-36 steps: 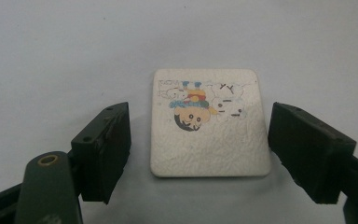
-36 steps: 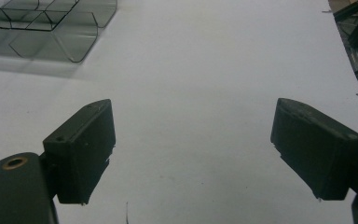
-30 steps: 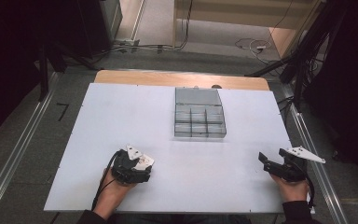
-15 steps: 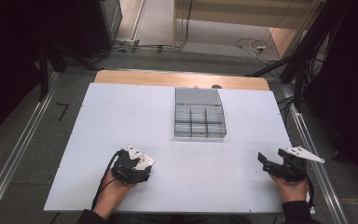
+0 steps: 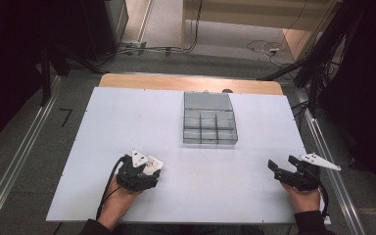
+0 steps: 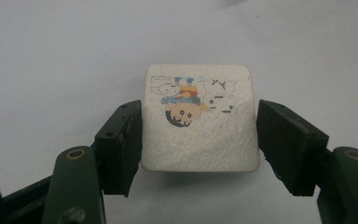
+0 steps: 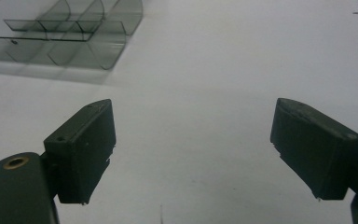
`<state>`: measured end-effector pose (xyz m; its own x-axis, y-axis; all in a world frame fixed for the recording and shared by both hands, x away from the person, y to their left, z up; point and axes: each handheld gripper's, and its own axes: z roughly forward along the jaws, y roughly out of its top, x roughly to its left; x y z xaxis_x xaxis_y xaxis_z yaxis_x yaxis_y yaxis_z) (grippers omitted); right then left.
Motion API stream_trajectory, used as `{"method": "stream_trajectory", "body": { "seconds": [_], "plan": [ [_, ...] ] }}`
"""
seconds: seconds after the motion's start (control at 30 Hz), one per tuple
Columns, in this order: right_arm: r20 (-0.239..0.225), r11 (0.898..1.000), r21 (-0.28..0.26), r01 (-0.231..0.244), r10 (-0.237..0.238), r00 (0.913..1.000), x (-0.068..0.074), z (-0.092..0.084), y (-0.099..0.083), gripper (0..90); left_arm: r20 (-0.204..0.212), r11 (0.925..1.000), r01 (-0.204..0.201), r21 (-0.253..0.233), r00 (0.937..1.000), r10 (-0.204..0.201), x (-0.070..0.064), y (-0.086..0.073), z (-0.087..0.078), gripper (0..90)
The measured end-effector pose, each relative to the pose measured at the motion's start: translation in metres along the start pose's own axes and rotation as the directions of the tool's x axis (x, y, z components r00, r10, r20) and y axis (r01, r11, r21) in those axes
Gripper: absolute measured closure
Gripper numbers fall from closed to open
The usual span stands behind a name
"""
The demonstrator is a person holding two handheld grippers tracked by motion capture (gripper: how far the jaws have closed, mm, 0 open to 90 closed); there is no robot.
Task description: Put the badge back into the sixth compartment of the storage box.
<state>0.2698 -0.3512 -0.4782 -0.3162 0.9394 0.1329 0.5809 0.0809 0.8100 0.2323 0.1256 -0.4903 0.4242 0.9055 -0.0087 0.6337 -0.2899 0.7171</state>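
white table [image 5: 127, 117], clear compartment box [image 5: 209, 119] far side.
left gripper [image 6: 200, 126] jaws flank a square cartoon eraser [image 6: 198, 119], barely apart; right gripper [image 7: 193, 149] wide open.

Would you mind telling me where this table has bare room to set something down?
The table is bare left of the clear compartment box, and between the left gripper and right gripper. Crowded: the box at centre-back, and the white tile at the left gripper.

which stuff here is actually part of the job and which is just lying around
Likely in the job:
left gripper, jaws either side of the white cartoon tile
clear divided box
right gripper, open

Just around:
floor cables
wooden board behind the table
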Motion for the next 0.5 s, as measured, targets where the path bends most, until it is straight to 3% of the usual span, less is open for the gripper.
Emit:
{"method": "stream_trajectory", "body": {
  "seconds": [0.2, 0.33, 0.5],
  "plan": [
    [-0.022, 1.0, -0.004, 0.011, -0.012, 0.9997, 0.01, 0.002, 0.003, 12.5, 0.027, 0.9976, 0.024, -0.065, 0.9994, -0.022, -0.002, 0.004, -0.005, 33.7],
    [-0.044, 1.0, -0.008, 0.024, -0.024, 0.9987, 0.017, 0.003, 0.006, 12.5, 0.046, 0.9968, 0.016, -0.079, 0.9989, -0.013, -0.008, 0.008, -0.005, 33.7],
    [-0.065, 1.0, -0.012, 0.001, -0.002, 0.9979, 0.02, 0.005, 0.009, 12.5, 0.061, 0.9959, 0.011, -0.09, 0.9982, -0.005, -0.015, 0.012, -0.002, 33.6]
  ]
}}
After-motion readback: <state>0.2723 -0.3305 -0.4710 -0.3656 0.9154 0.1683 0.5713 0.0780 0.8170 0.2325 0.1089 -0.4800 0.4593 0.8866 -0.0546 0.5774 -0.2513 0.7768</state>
